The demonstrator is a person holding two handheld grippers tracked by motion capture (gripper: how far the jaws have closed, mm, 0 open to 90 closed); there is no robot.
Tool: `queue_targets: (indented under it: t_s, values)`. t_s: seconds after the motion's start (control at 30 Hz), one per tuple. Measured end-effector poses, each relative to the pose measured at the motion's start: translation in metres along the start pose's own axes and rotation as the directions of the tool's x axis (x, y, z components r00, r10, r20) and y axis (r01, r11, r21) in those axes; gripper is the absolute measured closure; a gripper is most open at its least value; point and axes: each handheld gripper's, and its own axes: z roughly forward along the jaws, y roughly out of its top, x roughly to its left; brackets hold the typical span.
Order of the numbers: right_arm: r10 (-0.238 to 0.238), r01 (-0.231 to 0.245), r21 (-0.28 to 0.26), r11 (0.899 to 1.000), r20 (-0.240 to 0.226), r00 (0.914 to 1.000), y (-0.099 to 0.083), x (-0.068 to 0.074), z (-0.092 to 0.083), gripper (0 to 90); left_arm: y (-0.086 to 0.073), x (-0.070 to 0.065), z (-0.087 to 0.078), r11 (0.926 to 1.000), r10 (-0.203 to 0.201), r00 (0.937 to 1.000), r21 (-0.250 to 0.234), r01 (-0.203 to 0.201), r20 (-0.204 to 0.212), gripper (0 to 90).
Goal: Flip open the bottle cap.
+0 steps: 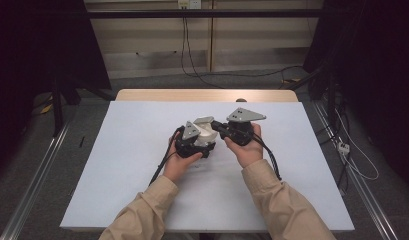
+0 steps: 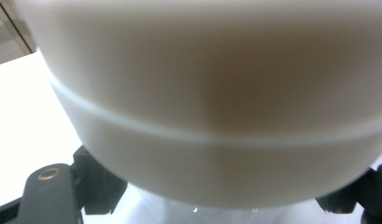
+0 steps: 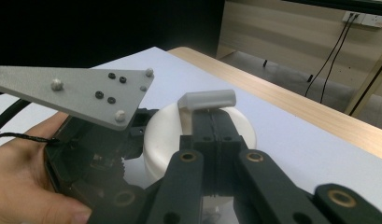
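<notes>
White mat (image 1: 142, 150) (over wooden table (image 1: 207, 95)).

Beyond the jaws a wooden table (image 1: 207, 95) carries a pale sheet (image 1: 142, 150). Behind it stands a beige panelled wall (image 1: 157, 40) with a socket (image 1: 189, 4) up high and black cables (image 1: 187, 55) trailing onto the grey floor (image 1: 202, 79). Dark curtains (image 1: 22, 60) hang on both sides, with metal rails (image 1: 37, 175) along the floor.
</notes>
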Motion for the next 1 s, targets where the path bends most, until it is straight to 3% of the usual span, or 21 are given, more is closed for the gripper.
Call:
queue_targets:
  t_s: [1.0]
  values:
    - [-0.013, 0.013, -0.001, 1.000, -0.003, 0.9999, 0.015, 0.001, 0.015, 90.0, 0.000, 0.000, 0.000, 1.0000, 0.003, 1.0000, 0.004, -0.003, 0.001, 18.8]
